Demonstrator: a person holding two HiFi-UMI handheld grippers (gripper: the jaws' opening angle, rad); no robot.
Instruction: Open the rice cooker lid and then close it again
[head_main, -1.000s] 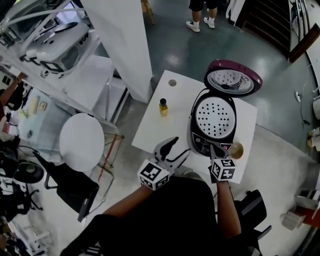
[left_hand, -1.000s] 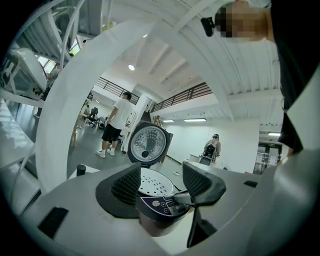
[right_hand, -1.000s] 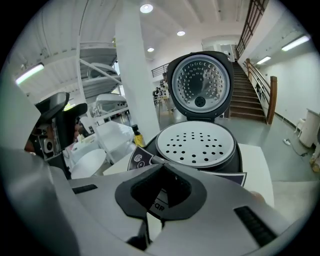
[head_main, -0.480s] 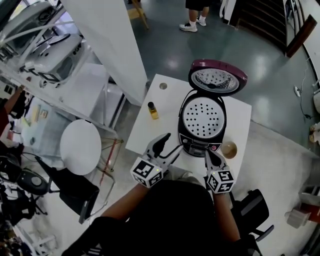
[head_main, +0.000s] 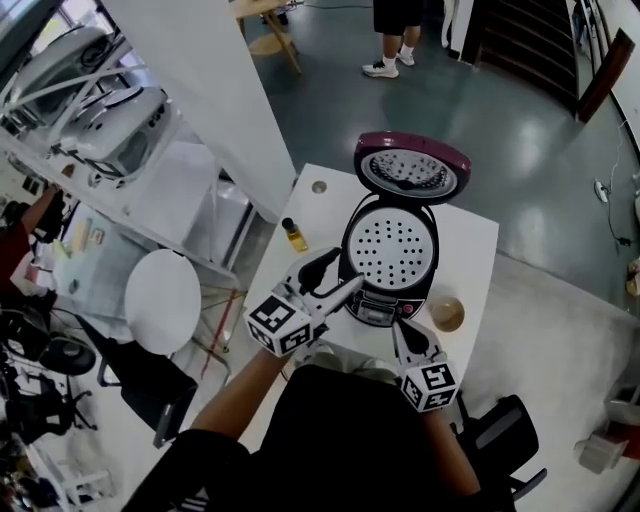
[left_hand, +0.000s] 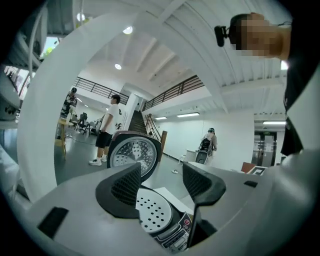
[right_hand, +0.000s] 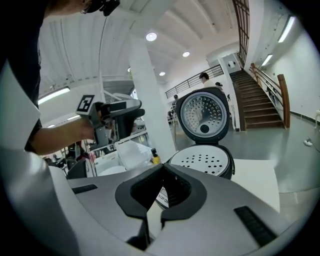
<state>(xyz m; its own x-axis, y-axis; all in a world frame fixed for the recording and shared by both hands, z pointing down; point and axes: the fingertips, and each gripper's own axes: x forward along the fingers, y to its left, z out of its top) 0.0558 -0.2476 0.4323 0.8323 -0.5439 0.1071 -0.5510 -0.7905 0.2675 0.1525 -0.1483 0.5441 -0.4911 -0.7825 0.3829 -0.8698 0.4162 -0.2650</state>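
- A small yellow bottle (head_main: 294, 234) stands on the white surface (head_main: 470, 250), at the cooker's 9 o'clock and well clear of it.
- The left hand-held gripper (head_main: 340, 272) hovers at the cooker's 8 o'clock, jaws wide apart with nothing between them.
- The rice cooker (head_main: 390, 250) sits mid-surface. Its maroon lid (head_main: 412, 168) stands fully open on the hinge at 12 o'clock, so closing is what remains.
- The lid looks stiff, glossy and probably sprung. It is best pushed down by its free upper rim, far from the hinge. A flat press should suit the slick shell better than a pinch.
- The right hand-held gripper (head_main: 405, 335) waits at 6 o'clock, pinched together and empty.
- A small cup (head_main: 446, 313) sits at 4 o'clock.
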